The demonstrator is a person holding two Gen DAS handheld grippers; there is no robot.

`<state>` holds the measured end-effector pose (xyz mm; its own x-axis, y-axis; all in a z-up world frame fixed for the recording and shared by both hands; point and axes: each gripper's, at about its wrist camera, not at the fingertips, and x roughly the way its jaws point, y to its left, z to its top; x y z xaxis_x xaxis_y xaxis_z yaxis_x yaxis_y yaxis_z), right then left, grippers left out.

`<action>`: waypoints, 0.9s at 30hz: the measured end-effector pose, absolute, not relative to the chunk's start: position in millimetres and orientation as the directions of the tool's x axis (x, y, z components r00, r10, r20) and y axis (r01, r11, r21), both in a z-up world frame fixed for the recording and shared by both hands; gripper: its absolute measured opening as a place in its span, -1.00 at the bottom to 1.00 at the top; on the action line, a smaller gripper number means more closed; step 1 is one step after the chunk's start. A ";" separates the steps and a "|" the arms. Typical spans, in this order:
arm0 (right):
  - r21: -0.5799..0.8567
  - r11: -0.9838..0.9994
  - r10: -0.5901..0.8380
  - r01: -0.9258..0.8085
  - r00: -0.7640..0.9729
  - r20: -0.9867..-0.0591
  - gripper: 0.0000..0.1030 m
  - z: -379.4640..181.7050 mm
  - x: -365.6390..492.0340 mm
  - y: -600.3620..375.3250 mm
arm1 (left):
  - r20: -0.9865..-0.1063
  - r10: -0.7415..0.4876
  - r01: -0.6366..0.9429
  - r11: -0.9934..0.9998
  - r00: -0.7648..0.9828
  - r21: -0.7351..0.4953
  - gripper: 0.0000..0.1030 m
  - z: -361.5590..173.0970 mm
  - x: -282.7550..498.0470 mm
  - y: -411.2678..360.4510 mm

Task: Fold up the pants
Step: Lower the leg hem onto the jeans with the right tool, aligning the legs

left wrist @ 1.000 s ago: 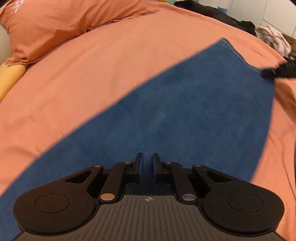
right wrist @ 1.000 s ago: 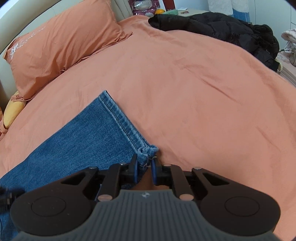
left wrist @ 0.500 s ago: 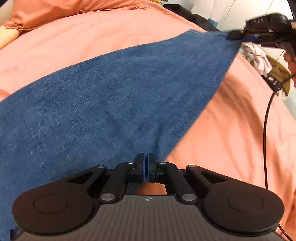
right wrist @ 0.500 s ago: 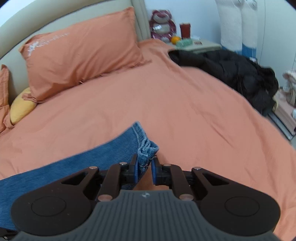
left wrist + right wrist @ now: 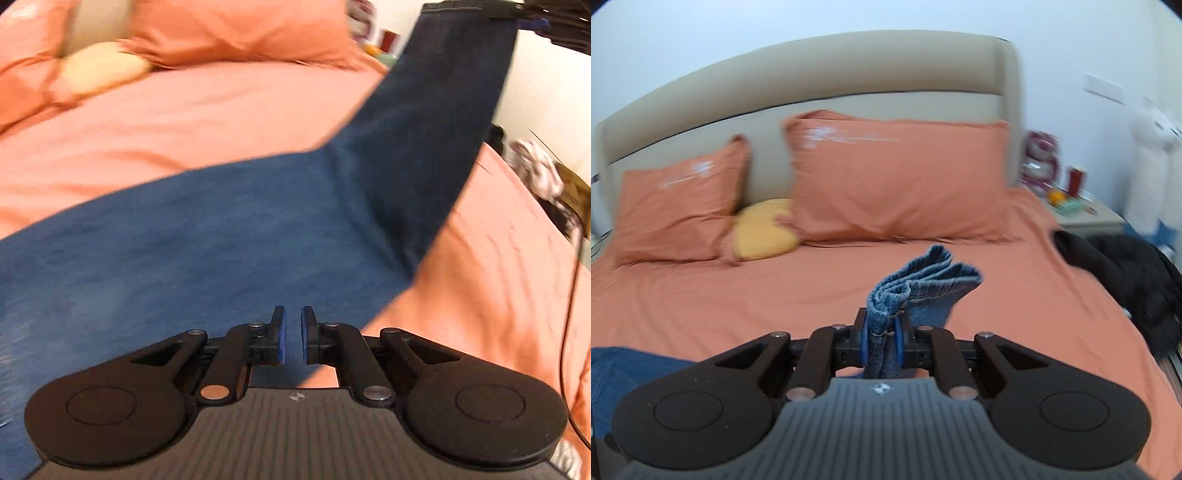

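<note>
Behind, pillows (image 5: pixel 897 184) and black jacket (image 5: pixel 1137 273) flank jeans (image 5: pixel 916 288).

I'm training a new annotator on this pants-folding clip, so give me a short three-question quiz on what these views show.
1. True or false: the right claw is shut on the hem of the jeans.
2. What lies between the two orange pillows? A) a yellow cushion B) a red cup C) a plush toy
3. In the left wrist view, toward which corner of the picture do the jeans rise?

Key: 1 true; 2 A; 3 top right.
</note>
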<state>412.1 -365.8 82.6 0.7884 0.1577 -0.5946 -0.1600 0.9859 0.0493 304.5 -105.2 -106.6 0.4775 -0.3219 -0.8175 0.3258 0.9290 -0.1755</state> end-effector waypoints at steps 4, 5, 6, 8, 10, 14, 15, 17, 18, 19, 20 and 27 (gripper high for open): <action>0.067 0.967 0.237 -0.247 0.761 -0.604 -0.83 82.9 405.5 -291.6 | -0.804 -0.276 0.236 0.956 0.526 -0.173 -0.77 -94.9 293.2 -59.7; 0.074 0.961 0.255 -0.266 0.750 -0.610 -0.83 78.2 399.9 -271.8 | -0.801 -0.264 0.213 0.961 0.537 -0.175 -0.70 -92.5 290.9 -50.8; 0.086 0.956 0.274 -0.282 0.737 -0.617 -0.83 73.7 397.7 -255.9 | -0.798 -0.249 0.188 0.967 0.549 -0.172 -0.69 -89.9 288.6 -41.8; 0.121 0.946 0.306 -0.301 0.706 -0.638 -0.83 57.6 391.6 -224.9 | -0.795 -0.217 0.137 0.976 0.566 -0.169 -0.67 -87.2 286.9 -30.8; 0.163 0.933 0.345 -0.321 0.669 -0.659 -0.84 37.5 384.4 -200.5 | -0.783 -0.195 0.092 0.980 0.590 -0.175 -0.62 -83.2 282.8 -13.0; 0.250 0.905 0.412 -0.343 0.568 -0.713 -0.84 -23.7 372.2 -162.6 | -0.780 -0.217 0.034 0.969 0.587 -0.244 -0.57 -79.0 280.2 9.7; 0.263 0.901 0.419 -0.345 0.536 -0.733 -0.84 -40.7 366.5 -152.1 | -0.784 -0.218 0.011 0.966 0.582 -0.260 -0.56 -79.4 278.9 16.5; 0.276 0.895 0.423 -0.351 0.470 -0.775 -0.83 -75.2 357.2 -135.7 | -0.779 -0.237 -0.002 0.956 0.580 -0.293 -0.43 -82.1 276.7 27.1; 0.266 0.896 0.413 -0.355 0.450 -0.792 -0.83 -89.1 351.0 -127.6 | -0.782 -0.254 -0.008 0.949 0.570 -0.314 -0.41 -85.0 276.5 30.3; 0.254 0.897 0.403 -0.361 0.433 -0.806 -0.83 -101.7 346.4 -121.9 | -0.784 -0.276 -0.017 0.939 0.556 -0.342 -0.40 -88.5 279.7 35.1; 0.251 0.896 0.398 -0.365 0.413 -0.819 -0.83 -113.2 344.8 -119.3 | -0.781 -0.300 -0.024 0.928 0.547 -0.373 -0.37 -92.7 280.9 38.8; 0.232 0.888 0.383 -0.396 0.361 -0.850 -0.55 -145.9 347.6 -110.7 | -0.736 -0.431 -0.095 0.828 0.522 -0.552 0.08 -126.2 299.4 54.9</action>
<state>347.6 -110.7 -145.9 0.3606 0.3832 -0.8504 -0.3964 0.8882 0.2322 299.4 54.9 -126.2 0.5223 -0.4305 -0.7361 -0.0949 0.8285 -0.5519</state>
